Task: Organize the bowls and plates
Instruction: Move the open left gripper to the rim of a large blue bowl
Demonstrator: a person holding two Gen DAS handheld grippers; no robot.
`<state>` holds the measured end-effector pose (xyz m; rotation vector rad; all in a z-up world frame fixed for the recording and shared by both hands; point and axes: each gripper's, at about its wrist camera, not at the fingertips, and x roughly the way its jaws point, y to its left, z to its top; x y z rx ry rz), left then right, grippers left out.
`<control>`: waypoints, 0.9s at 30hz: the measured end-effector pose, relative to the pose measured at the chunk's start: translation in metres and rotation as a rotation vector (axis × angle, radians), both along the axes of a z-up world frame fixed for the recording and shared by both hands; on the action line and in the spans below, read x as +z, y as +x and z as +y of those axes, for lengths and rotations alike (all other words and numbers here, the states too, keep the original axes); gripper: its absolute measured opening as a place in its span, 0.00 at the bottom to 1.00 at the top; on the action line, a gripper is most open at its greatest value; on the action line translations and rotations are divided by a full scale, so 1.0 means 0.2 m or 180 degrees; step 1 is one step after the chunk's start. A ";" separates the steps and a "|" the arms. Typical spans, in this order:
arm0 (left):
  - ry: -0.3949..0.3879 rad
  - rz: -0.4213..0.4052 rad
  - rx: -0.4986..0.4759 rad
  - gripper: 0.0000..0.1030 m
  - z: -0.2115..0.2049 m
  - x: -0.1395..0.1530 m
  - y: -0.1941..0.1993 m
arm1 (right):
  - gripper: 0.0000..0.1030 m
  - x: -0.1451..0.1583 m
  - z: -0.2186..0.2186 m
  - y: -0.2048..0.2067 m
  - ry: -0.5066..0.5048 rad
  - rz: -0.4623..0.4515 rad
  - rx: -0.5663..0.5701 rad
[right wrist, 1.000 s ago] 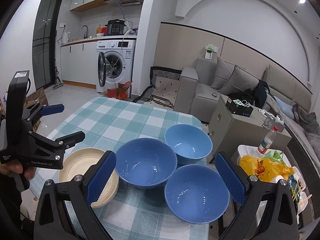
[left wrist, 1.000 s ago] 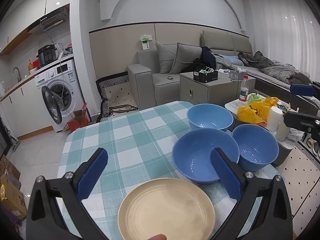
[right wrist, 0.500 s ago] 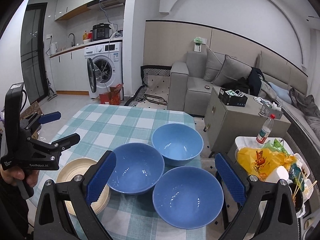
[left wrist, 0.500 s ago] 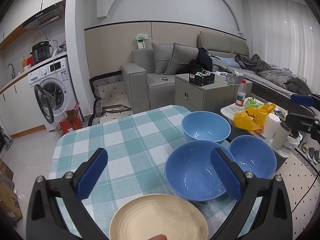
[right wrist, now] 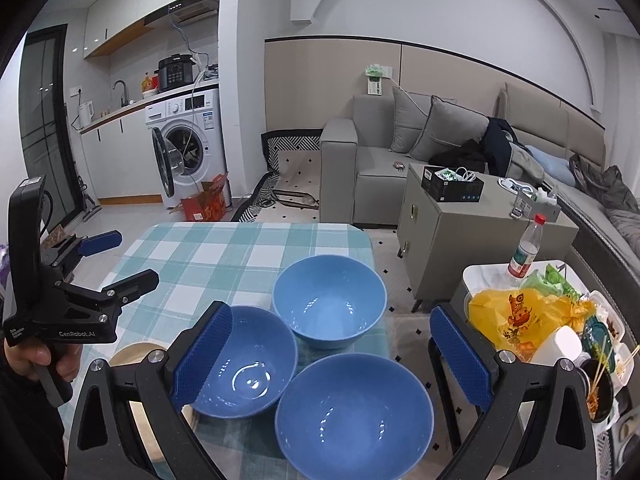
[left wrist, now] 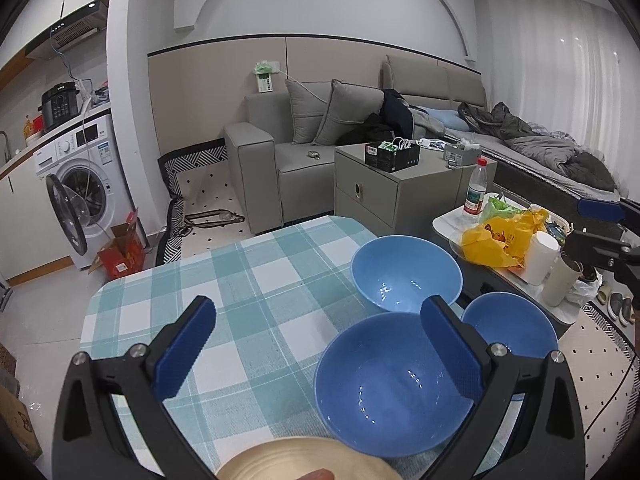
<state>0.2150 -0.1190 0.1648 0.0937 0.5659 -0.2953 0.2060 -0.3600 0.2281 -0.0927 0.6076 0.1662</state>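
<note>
Three blue bowls stand on the checked tablecloth [left wrist: 240,300]: a near-left one [left wrist: 384,384] [right wrist: 244,364], a far one [left wrist: 404,272] [right wrist: 330,300] and a near-right one [left wrist: 508,324] [right wrist: 354,412]. A cream plate [left wrist: 304,462] [right wrist: 132,354] lies at the near left table edge. My left gripper [left wrist: 318,352] is open and empty above the table, with the plate just below it. It also shows in the right wrist view [right wrist: 120,260]. My right gripper [right wrist: 332,356] is open and empty above the bowls.
A low side table [right wrist: 480,276] to the right holds a yellow bag [right wrist: 516,316], a bottle [right wrist: 526,248], cups and food boxes. A grey cabinet [right wrist: 460,232] and sofa [left wrist: 280,148] stand beyond. A washing machine [left wrist: 80,184] with an open door is at the far left.
Both grippers have drawn back and tilted up. The plate has slid to the bottom edge of the left wrist view. The bowls and the plate have not moved.
</note>
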 end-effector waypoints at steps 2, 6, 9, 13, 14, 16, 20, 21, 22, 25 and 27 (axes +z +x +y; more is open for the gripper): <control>0.0009 0.0034 -0.0029 1.00 -0.02 -0.01 0.04 | 0.98 -0.02 -0.01 0.04 0.0025 0.0040 -0.0021; 0.0001 0.0091 -0.0060 1.00 -0.04 -0.02 0.11 | 0.98 -0.04 -0.03 0.13 0.0021 0.0099 -0.0068; -0.0013 0.0135 -0.0060 1.00 -0.05 -0.02 0.16 | 0.98 -0.05 -0.04 0.18 0.0033 0.0137 -0.0085; -0.0020 0.0238 -0.0058 1.00 -0.06 -0.05 0.24 | 0.98 -0.08 -0.06 0.24 0.0061 0.0210 -0.0080; -0.0016 0.0265 -0.0058 1.00 -0.07 -0.06 0.26 | 0.98 -0.09 -0.06 0.26 0.0043 0.0222 -0.0091; -0.0003 0.0304 -0.0060 1.00 -0.08 -0.08 0.29 | 0.98 -0.10 -0.07 0.28 0.0025 0.0231 -0.0112; 0.0011 0.0336 -0.0101 1.00 -0.10 -0.10 0.35 | 0.98 -0.13 -0.09 0.34 0.0069 0.0287 -0.0144; 0.0017 0.0340 -0.0109 1.00 -0.11 -0.10 0.36 | 0.98 -0.13 -0.10 0.35 0.0079 0.0295 -0.0148; 0.0027 0.0351 -0.0110 1.00 -0.12 -0.11 0.37 | 0.98 -0.14 -0.11 0.37 0.0090 0.0304 -0.0156; 0.0072 0.0387 -0.0148 1.00 -0.14 -0.13 0.41 | 0.98 -0.15 -0.14 0.42 0.0125 0.0342 -0.0174; 0.0064 0.0412 -0.0168 1.00 -0.15 -0.13 0.43 | 0.98 -0.16 -0.14 0.44 0.0101 0.0354 -0.0173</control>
